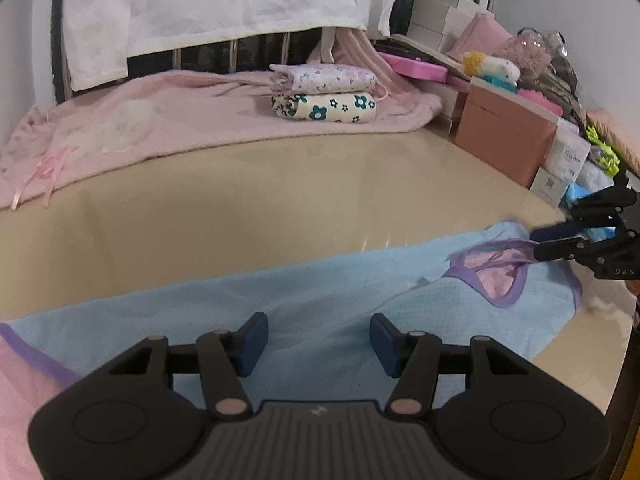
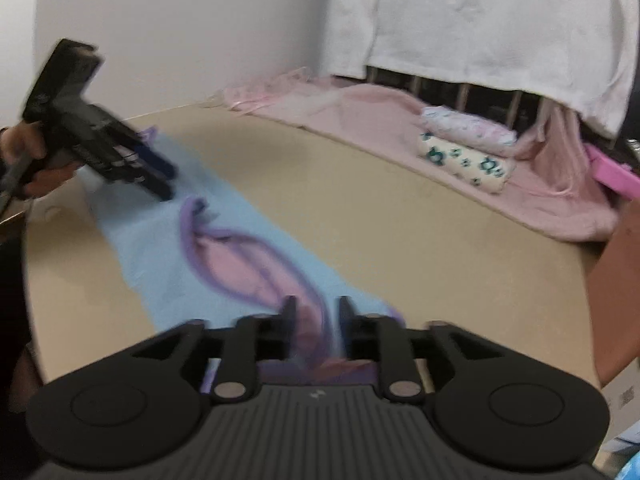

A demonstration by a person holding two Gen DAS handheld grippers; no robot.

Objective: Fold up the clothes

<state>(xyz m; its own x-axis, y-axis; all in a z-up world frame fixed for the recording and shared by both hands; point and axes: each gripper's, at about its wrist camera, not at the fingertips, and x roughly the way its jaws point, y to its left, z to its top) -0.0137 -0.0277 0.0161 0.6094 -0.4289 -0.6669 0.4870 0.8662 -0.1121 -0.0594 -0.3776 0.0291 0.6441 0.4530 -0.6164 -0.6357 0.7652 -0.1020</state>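
Observation:
A light blue garment [image 1: 280, 296] with purple trim and a pink inner side lies spread across the beige table [image 1: 240, 200]. My left gripper [image 1: 318, 344] is open just above the blue cloth near its left part. My right gripper [image 1: 536, 242] is shut on the purple-trimmed edge [image 1: 496, 246] of the garment and holds it lifted at the right. In the right wrist view the right gripper [image 2: 318, 316] has pink and purple cloth [image 2: 308, 328] between its fingers, and the left gripper [image 2: 160, 178] hovers over the garment's far end [image 2: 160, 240].
Two folded flowered cloths [image 1: 324, 94] are stacked on a pink blanket [image 1: 160, 128] at the back of the table. Boxes and clutter [image 1: 508, 132] stand at the right back. A white sheet [image 1: 224, 0] hangs over a rail behind.

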